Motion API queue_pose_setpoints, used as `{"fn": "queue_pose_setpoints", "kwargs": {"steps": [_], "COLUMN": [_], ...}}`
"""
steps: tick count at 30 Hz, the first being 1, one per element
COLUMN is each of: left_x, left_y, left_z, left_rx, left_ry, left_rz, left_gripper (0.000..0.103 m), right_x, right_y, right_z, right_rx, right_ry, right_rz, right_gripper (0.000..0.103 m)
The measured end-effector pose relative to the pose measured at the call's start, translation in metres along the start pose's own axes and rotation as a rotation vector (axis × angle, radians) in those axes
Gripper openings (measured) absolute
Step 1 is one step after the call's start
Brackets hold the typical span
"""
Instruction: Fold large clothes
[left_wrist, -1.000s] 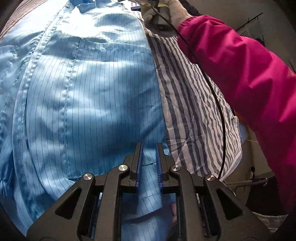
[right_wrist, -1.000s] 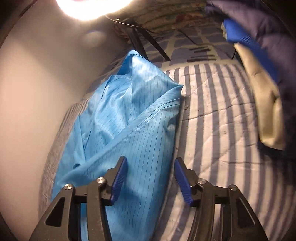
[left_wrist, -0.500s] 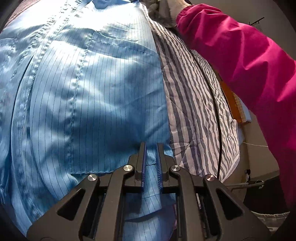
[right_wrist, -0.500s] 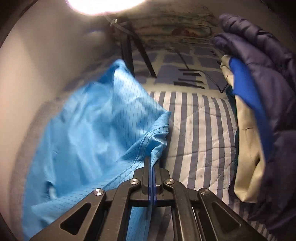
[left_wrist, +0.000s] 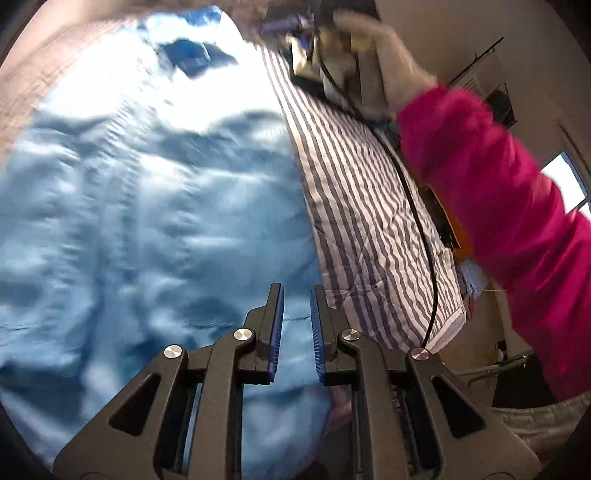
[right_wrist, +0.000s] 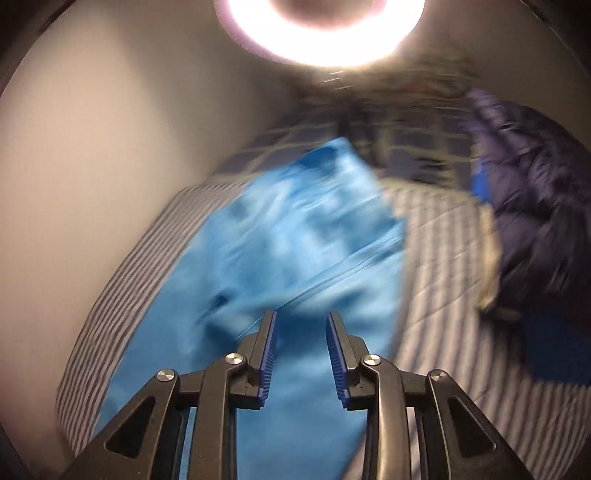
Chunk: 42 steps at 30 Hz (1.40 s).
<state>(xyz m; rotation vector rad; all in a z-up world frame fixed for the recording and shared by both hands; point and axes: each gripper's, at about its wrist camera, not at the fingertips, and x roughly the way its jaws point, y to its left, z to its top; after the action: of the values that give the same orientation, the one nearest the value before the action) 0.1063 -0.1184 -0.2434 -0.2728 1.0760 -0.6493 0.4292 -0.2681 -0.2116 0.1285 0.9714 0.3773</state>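
Observation:
A light blue pinstriped garment (left_wrist: 147, 221) lies spread over a striped bedsheet (left_wrist: 362, 206). My left gripper (left_wrist: 296, 291) is at its near hem. The pads stand narrowly apart, with a fold of blue cloth pinched between them. In the right wrist view the garment's far end (right_wrist: 295, 240) lies bunched on the sheet (right_wrist: 443, 277). My right gripper (right_wrist: 301, 317) hangs above it with its jaws opening. Cloth shows in the gap, but the pads do not press on it. The left wrist view shows the gloved hand (left_wrist: 391, 55) and pink sleeve (left_wrist: 498, 192) that hold the right gripper, blurred at the top.
A dark puffer jacket (right_wrist: 535, 206) and a beige garment (right_wrist: 491, 258) lie on the bed to the right. A ring light (right_wrist: 321, 29) glares overhead and a plain wall (right_wrist: 92, 166) closes the left. A black cable (left_wrist: 417, 221) trails across the sheet.
The right gripper went from open to shut on the garment's edge, and now its jaws are apart again and it sits higher. The left gripper has lifted with the hem. Both views are blurred.

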Motion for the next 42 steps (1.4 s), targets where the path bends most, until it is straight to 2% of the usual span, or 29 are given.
{"fn": "queue_pose_setpoints", "kwargs": {"steps": [4, 7, 11, 13, 14, 17, 19, 20, 21, 24, 26, 28, 29, 30, 32, 34, 36, 38, 39, 42], "left_x": [-0.052, -0.087, -0.114, -0.118, -0.120, -0.126, -0.134, -0.134, -0.138, -0.144, -0.145, -0.140, -0.137, -0.131, -0.119, -0.104, -0.090, -0.074, -0.064, -0.039], "left_y": [0.024, 0.046, 0.069, 0.080, 0.084, 0.092, 0.096, 0.098, 0.104, 0.133, 0.153, 0.172, 0.177, 0.181, 0.182, 0.179, 0.181, 0.183, 0.185, 0.201], "left_z": [-0.006, -0.013, -0.017, -0.018, -0.018, -0.018, -0.013, -0.010, -0.005, 0.010, 0.021, 0.038, 0.046, 0.058, 0.079, 0.099, 0.110, 0.114, 0.114, 0.103], "left_rx": [-0.032, -0.080, -0.135, -0.166, -0.180, -0.201, -0.183, -0.172, -0.161, -0.208, -0.254, -0.264, -0.255, -0.239, -0.181, -0.115, -0.090, -0.057, -0.040, -0.073], "left_ry": [-0.072, -0.127, -0.184, -0.189, -0.188, -0.182, -0.174, -0.171, -0.171, -0.144, -0.150, -0.153, -0.157, -0.157, -0.160, -0.165, -0.155, -0.125, -0.101, -0.014], "left_rz": [0.070, 0.135, 0.182, 0.192, 0.192, 0.182, 0.200, 0.212, 0.223, 0.194, 0.195, 0.215, 0.214, 0.222, 0.261, 0.269, 0.269, 0.285, 0.319, 0.352], "left_gripper": [0.012, 0.012, 0.012, 0.012, 0.012, 0.013, 0.030, 0.043, 0.047, 0.047, 0.047, 0.047, 0.041, 0.030, 0.020, 0.019, 0.017, 0.017, 0.017, 0.017], "right_x": [0.026, 0.055, 0.092, 0.109, 0.109, 0.091, 0.059, 0.035, 0.010, -0.053, -0.087, -0.113, -0.125, -0.135, -0.146, -0.149, -0.149, -0.144, -0.140, -0.133], "right_y": [0.044, 0.061, 0.071, 0.069, 0.070, 0.070, 0.069, 0.067, 0.065, 0.059, 0.059, 0.058, 0.058, 0.062, 0.068, 0.074, 0.081, 0.089, 0.093, 0.103], "right_z": [-0.024, -0.032, -0.035, -0.040, -0.040, -0.039, -0.040, -0.045, -0.054, -0.091, -0.122, -0.154, -0.171, -0.188, -0.211, -0.228, -0.244, -0.253, -0.256, -0.267], "right_rx": [-0.085, -0.064, -0.044, -0.010, -0.009, 0.012, 0.028, 0.040, 0.054, 0.068, 0.069, 0.084, 0.094, 0.107, 0.131, 0.139, 0.152, 0.142, 0.133, 0.114], "right_ry": [0.062, 0.099, 0.138, 0.178, 0.169, 0.171, 0.134, 0.110, 0.088, 0.059, 0.048, 0.055, 0.054, 0.048, 0.037, 0.031, 0.044, 0.054, 0.056, 0.074], "right_rz": [-0.007, -0.007, -0.063, -0.075, -0.083, -0.094, -0.068, -0.035, 0.000, 0.054, 0.054, 0.055, 0.053, 0.049, 0.045, 0.037, 0.027, 0.010, 0.002, 0.007], "right_gripper": [0.027, 0.027, 0.027, 0.028, 0.028, 0.028, 0.028, 0.030, 0.033, 0.039, 0.039, 0.034, 0.032, 0.030, 0.028, 0.027, 0.027, 0.027, 0.027, 0.027]}}
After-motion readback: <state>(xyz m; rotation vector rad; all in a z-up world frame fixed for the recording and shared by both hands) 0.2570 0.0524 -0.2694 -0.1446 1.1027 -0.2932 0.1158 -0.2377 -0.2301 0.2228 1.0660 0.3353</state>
